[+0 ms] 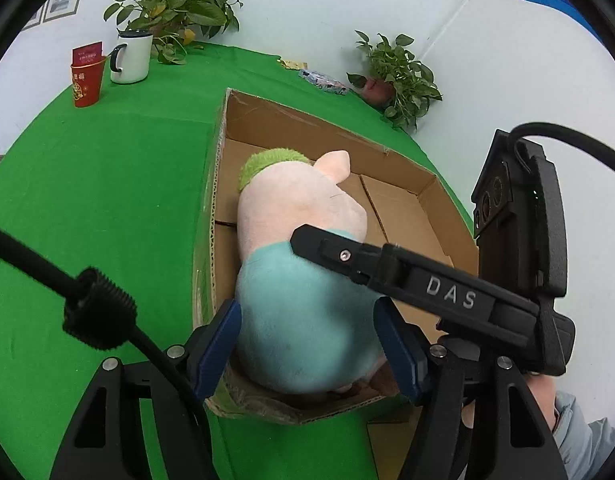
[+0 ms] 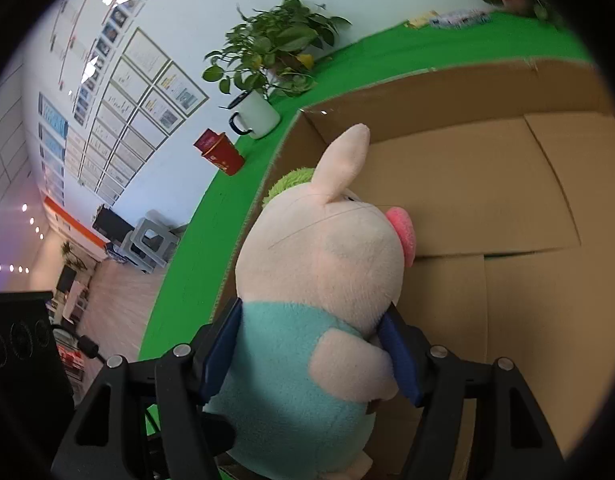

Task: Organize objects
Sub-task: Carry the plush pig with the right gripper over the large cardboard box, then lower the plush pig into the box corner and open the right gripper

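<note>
A plush pig (image 1: pixel 299 280) with a pink head, teal body and green tuft sits inside an open cardboard box (image 1: pixel 395 168), against its left wall. My left gripper (image 1: pixel 307 344) is shut on the pig's teal body, blue pads on either side. My right gripper (image 2: pixel 311 356) is also shut on the pig (image 2: pixel 319 264), pads at the body below the head. The right gripper's arm (image 1: pixel 427 284) crosses over the pig in the left wrist view.
The box (image 2: pixel 507 184) stands on a green table (image 1: pixel 107 200). A white mug (image 1: pixel 130 58), a red paper cup (image 1: pixel 85 84) and a potted plant (image 1: pixel 175 4) stand at the far left. Another plant (image 1: pixel 399 76) and a packet (image 1: pixel 325 80) lie at the far right.
</note>
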`<state>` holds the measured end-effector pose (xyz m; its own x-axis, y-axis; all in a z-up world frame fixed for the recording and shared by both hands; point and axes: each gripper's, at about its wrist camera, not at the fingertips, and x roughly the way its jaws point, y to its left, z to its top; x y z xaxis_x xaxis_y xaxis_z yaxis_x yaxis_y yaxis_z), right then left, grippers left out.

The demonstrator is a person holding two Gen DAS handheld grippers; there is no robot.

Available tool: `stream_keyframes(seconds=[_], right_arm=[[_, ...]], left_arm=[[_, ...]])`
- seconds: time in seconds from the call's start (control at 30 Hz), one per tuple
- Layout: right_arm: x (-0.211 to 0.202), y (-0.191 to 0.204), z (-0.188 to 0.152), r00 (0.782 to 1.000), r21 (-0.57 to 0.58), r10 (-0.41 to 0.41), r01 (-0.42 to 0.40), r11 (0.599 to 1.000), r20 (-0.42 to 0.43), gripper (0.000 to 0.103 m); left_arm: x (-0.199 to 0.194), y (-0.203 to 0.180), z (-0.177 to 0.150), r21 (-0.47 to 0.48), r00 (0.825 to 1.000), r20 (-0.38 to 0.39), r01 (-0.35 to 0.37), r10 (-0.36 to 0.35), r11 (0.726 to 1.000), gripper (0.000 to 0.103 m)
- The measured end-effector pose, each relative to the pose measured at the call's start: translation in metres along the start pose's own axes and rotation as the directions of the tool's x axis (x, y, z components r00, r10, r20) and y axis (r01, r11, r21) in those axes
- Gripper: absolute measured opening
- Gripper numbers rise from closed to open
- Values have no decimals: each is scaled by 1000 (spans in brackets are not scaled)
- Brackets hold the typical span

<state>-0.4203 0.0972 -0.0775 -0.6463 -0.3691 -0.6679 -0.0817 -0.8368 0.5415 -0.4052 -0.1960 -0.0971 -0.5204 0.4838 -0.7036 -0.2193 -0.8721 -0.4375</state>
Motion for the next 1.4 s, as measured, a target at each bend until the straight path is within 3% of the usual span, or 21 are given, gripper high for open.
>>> stream_keyframes(seconds=[0.2,0.4,0.5,0.77,0.9,1.03,1.17,1.27,1.33,1.4], right_arm=[[5,9,-2,999,10,20,-19,1000,-41,67],[11,10,0,997,69,39,-34,997,-70,78],[2,1,2,993,116,74,-63,991,-91,81],[-13,2,-11,989,42,70,-65,997,-128,79],[-1,-9,-17,983,115,115,-99,988,-141,76],[-8,-4,-14,984,93,91,-77,993,-156,75],[-42,-5,-14,993,59,81,-76,995,-88,76],[-81,-4,-22,1000,-4,18,-18,1000,1,83],[-104,-1,-32,999,-75,-34,37,997,42,83],[-121,0,-44,994,-130,-87,96,987,71,83]], left_arm=[[-28,-25,-15,18,998,29,-59,59,998,66],[-37,-27,-18,-8,993,27,-114,114,993,66],[-34,-17,-22,-56,996,21,-84,85,995,65],[-34,-20,-25,-36,995,35,-95,96,995,57],[-35,-27,-28,-40,992,33,-119,120,992,55],[-38,-30,-31,-55,994,25,-103,104,993,53],[-47,-35,-37,-34,990,55,-126,127,991,53],[-66,-47,-43,-1,971,127,-205,203,979,60],[-84,-62,-50,15,956,200,-220,213,975,77],[-98,-76,-54,32,944,259,-222,207,974,86]])
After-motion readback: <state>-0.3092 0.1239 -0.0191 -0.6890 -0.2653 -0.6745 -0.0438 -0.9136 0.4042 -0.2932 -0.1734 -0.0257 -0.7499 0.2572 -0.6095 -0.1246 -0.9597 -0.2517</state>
